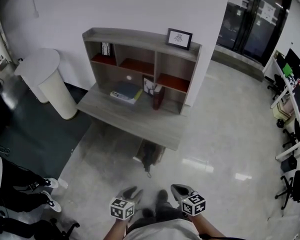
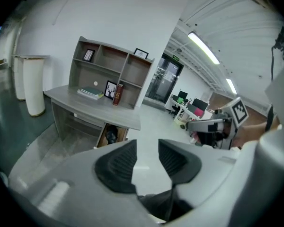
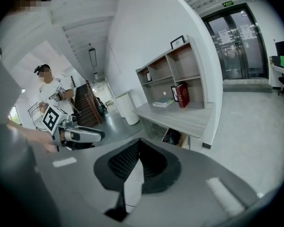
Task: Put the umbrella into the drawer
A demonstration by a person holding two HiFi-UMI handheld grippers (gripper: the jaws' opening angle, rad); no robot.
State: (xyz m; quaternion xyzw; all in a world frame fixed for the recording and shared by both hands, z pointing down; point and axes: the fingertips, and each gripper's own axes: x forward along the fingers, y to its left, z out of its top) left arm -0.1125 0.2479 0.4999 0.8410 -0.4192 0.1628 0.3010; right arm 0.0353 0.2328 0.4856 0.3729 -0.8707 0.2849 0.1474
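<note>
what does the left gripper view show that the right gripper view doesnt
Only the left gripper view: the right hand-held gripper with its marker cube, and office desks far back.
Only the right gripper view: the left hand-held gripper and a person standing behind it.
Both: the desk, its shelf unit with the red book, the open drawer underneath holding something dark, the white cylinder stand and the glass doors.

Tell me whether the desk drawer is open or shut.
Open. The drawer sticks out from under the desk, with a dark thing inside it.
</note>
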